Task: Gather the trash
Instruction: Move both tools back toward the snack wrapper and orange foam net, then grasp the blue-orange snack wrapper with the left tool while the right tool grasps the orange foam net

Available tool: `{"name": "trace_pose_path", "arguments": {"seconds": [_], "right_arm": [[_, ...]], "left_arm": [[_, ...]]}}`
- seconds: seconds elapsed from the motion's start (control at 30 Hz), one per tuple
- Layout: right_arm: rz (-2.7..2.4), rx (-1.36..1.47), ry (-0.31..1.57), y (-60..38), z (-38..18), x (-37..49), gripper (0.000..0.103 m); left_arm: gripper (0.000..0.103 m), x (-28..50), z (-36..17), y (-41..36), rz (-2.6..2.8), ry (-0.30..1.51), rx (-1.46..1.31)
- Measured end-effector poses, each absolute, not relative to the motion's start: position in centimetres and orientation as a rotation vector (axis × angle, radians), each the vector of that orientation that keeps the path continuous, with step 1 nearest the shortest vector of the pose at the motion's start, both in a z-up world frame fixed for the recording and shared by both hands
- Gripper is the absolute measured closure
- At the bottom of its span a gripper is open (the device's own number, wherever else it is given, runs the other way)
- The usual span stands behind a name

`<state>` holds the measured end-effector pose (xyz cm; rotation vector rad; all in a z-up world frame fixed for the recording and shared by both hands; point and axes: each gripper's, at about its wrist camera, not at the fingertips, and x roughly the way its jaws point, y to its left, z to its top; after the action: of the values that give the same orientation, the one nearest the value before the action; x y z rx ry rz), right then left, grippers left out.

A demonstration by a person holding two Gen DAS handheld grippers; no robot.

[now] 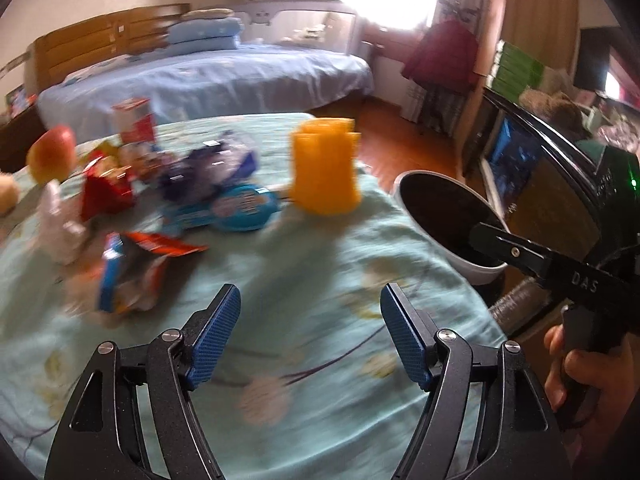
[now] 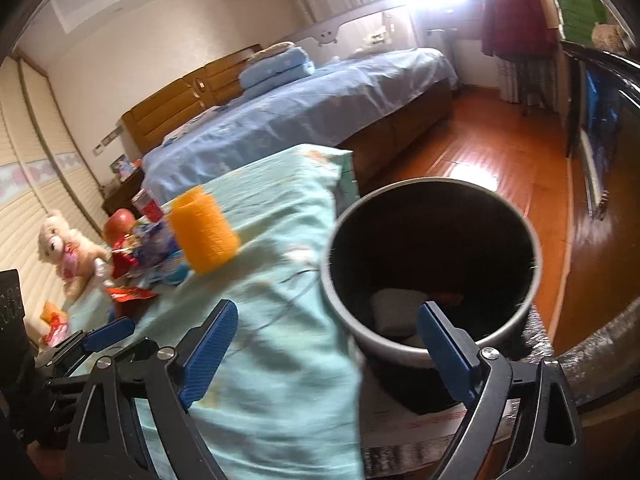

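A round white bin with a dark inside (image 2: 432, 264) stands upright just beside the worktop's edge, holding a pale flat piece (image 2: 396, 312) and an orange scrap (image 2: 448, 298). On the worktop's teal floral cloth (image 1: 304, 264) lies a blurred heap of wrappers: red (image 1: 106, 194), purple (image 1: 208, 170), blue oval (image 1: 240, 208), and an orange-blue torn packet (image 1: 136, 264).

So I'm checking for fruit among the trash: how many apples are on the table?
1: an apple at the table's far left, behind the wrappers. More could be hidden.
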<state>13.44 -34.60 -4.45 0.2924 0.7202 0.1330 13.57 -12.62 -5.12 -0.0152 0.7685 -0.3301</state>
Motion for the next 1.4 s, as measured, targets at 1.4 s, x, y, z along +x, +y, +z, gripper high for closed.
{"name": "trace_pose_path", "arguments": {"seconds": [1.4], "right_arm": [[0.295,0.177,0.796,-24.4,-5.6,23.1,0.029]], "left_arm": [[0.031,18.3,-7.5,-3.6,-0.119,0.870,-0.161]]}}
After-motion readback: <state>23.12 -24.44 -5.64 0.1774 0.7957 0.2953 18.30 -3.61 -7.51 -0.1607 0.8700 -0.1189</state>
